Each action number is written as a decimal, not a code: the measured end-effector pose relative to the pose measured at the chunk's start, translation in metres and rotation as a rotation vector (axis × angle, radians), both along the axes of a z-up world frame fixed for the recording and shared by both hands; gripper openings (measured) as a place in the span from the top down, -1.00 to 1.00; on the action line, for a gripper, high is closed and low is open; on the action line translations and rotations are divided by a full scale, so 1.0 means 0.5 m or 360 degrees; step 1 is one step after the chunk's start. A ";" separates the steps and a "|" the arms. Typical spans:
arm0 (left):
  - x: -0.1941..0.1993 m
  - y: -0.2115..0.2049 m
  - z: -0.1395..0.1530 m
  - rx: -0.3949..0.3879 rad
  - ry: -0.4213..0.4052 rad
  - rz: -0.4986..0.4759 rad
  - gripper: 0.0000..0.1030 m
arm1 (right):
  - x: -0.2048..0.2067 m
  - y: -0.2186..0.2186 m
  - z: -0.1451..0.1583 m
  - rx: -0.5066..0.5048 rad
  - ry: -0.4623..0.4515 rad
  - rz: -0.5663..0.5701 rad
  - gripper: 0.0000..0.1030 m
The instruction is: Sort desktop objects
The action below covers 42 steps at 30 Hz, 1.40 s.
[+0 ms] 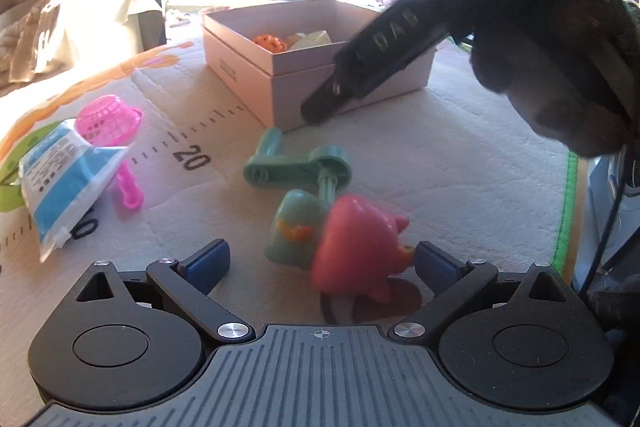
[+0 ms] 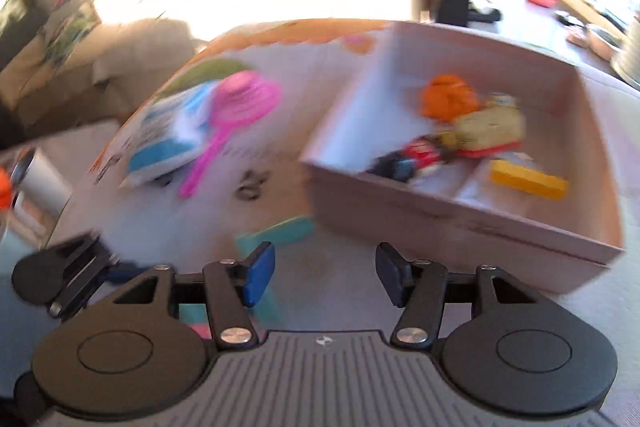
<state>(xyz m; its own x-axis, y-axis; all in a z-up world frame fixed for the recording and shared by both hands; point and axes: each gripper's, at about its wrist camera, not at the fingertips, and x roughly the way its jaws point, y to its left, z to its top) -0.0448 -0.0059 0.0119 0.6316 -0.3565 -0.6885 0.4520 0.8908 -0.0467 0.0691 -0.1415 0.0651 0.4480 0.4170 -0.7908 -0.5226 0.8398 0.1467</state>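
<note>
Our left claw (image 1: 322, 263) is released, its jaws wide around the pink and green toy (image 1: 340, 243) on the mat (image 1: 440, 163), without pressing. Our right claw (image 2: 325, 275) is released and empty, near the pink box (image 2: 460, 223) holding toys.

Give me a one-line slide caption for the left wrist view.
Open left gripper flanks a pink-and-teal toy on the mat, with the right gripper ahead at the pink box.
</note>
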 end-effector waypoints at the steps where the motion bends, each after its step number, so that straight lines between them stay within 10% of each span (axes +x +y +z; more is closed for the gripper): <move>1: 0.001 -0.004 0.001 0.0003 0.0002 -0.0002 -0.96 | 0.015 -0.014 0.002 0.0029 -0.0009 -0.0045 -0.06; 6: 0.003 -0.015 0.002 0.0056 0.0013 0.0013 -0.96 | 0.066 -0.029 -0.009 0.0190 -0.0022 -0.0165 -0.04; 12: -0.002 -0.004 0.006 0.0121 0.0029 0.0067 -0.97 | 0.012 0.026 -0.026 0.0269 -0.0011 0.0110 -0.02; 17: -0.002 -0.012 0.014 0.0155 0.0024 0.0085 -0.97 | -0.062 0.039 -0.038 0.0102 -0.0127 0.0222 0.45; 26: 0.005 -0.023 0.017 0.0141 0.0050 0.0078 -0.97 | -0.068 -0.147 -0.045 0.0060 -0.0215 -0.0325 0.48; 36: 0.027 -0.069 0.020 -0.0050 0.0128 -0.0007 -0.97 | -0.082 -0.278 -0.094 0.0333 -0.0200 -0.0680 -0.53; 42: 0.025 -0.067 0.041 0.0081 -0.0042 0.0114 -0.97 | -0.090 -0.241 -0.107 0.0322 -0.0286 -0.0635 -1.00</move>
<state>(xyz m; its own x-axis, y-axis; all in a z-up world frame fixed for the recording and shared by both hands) -0.0324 -0.0393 0.0324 0.6725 -0.2746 -0.6873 0.3873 0.9219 0.0107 0.0239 -0.2619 0.0115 0.7266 0.3226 -0.6067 -0.1978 0.9438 0.2650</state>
